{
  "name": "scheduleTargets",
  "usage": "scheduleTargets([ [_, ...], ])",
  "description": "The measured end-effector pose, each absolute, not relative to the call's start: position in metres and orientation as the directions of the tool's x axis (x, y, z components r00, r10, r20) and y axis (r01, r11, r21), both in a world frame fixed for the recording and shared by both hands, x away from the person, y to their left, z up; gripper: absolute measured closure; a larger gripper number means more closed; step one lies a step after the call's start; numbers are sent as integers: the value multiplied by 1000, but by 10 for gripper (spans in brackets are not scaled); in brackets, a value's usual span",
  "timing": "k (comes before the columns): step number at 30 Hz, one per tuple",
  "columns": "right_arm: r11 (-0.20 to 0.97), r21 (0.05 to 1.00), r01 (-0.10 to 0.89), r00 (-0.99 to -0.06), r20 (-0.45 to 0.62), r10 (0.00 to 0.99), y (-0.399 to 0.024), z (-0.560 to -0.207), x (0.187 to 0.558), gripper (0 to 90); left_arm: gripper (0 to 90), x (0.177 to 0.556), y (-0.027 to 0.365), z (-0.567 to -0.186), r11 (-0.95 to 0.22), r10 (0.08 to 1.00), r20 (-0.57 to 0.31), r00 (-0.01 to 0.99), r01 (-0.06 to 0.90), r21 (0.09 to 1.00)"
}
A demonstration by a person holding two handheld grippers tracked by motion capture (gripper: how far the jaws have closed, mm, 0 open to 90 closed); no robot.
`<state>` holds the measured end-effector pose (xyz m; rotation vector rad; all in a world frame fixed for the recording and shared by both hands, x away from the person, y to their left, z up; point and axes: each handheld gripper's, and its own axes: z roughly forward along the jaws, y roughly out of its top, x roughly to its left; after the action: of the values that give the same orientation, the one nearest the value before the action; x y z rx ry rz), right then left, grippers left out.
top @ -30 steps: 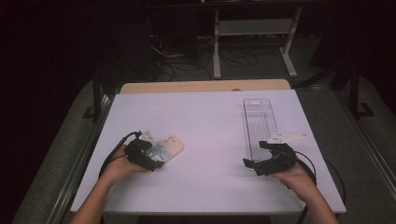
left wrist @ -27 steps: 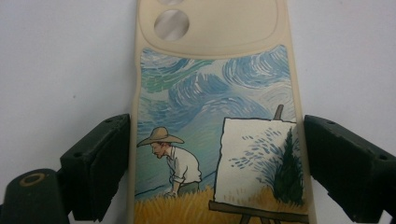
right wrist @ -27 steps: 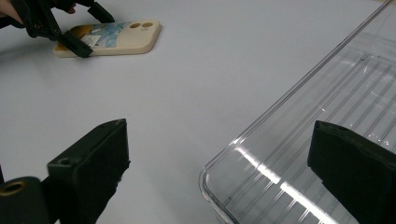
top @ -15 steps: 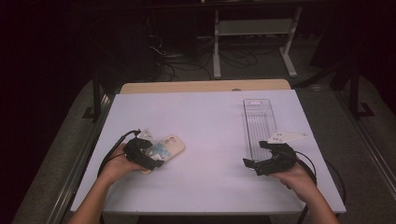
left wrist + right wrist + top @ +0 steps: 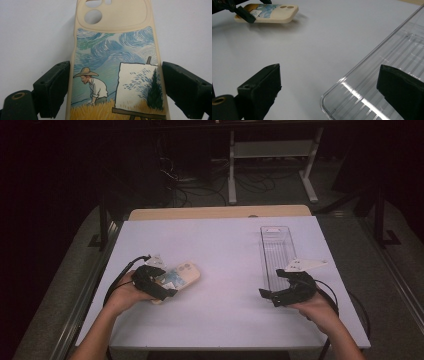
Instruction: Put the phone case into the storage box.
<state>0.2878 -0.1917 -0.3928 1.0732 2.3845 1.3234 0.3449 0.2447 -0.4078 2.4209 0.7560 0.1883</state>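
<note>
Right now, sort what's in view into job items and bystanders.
Job items: phone case, flanked by the left gripper; clear plastic tray; right gripper, open near the tray's corner.
Lying about: wooden board at the table's far edge; metal stand and cables on the floor.

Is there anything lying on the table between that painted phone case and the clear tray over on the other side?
Nothing visible. The phone case sits between the left gripper's jaws, and only bare white table stretches from it to the clear tray, where the right gripper waits, open.

Table (image 5: 225,245) lit bright, bkgd dark; tray (image 5: 387,75) rim glare; pics sharp.
</note>
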Motion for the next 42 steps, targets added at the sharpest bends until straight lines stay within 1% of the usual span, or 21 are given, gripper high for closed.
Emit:
scheduleTargets([
  [12, 352, 804, 480, -740, 156, 654, -187, -383, 299, 38, 111, 348, 232, -394, -680, 506, -48, 861, 432, 593],
  [15, 355, 802, 480, -744, 158, 649, -186, -380, 304, 30, 111, 349, 230, -389, -687, 488, -39, 872, 412, 598],
  [17, 356, 804, 476, -746, 155, 648, -184, -379, 307, 28, 111, 349, 228, -388, -677, 484, -51, 873, 411, 610],
  [18, 359, 807, 469, -750, 150, 644, -184, -377, 309, 28, 111, 350, 228, -386, -696, 464, -35, 885, 389, 604],
  [19, 354, 807, 473, -748, 155, 646, -182, -376, 309, 28, 111, 349, 226, -386, -688, 467, -38, 883, 390, 612],
  [23, 374, 806, 459, -768, 148, 623, -180, -373, 315, 27, 111, 350, 223, -381, -697, 438, -40, 898, 368, 615],
  [24, 375, 803, 463, -769, 153, 620, -180, -373, 316, 26, 111, 351, 223, -379, -704, 428, -28, 903, 353, 616],
  [32, 391, 793, 468, -784, 168, 597, -171, -371, 325, 20, 112, 351, 219, -376, -691, 410, -48, 911, 345, 635],
  [33, 399, 792, 462, -789, 162, 592, -171, -371, 327, 20, 112, 352, 219, -375, -705, 396, -36, 918, 329, 628],
  [34, 404, 791, 459, -795, 162, 585, -170, -371, 328, 20, 112, 352, 218, -375, -697, 401, -45, 915, 337, 633],
  [35, 408, 790, 457, -800, 164, 578, -169, -371, 329, 20, 112, 352, 217, -374, -704, 395, -36, 918, 328, 629],
  [42, 447, 785, 429, -829, 145, 540, -161, -364, 334, 20, 112, 351, 216, -365, -692, 368, -42, 929, 304, 655],
])
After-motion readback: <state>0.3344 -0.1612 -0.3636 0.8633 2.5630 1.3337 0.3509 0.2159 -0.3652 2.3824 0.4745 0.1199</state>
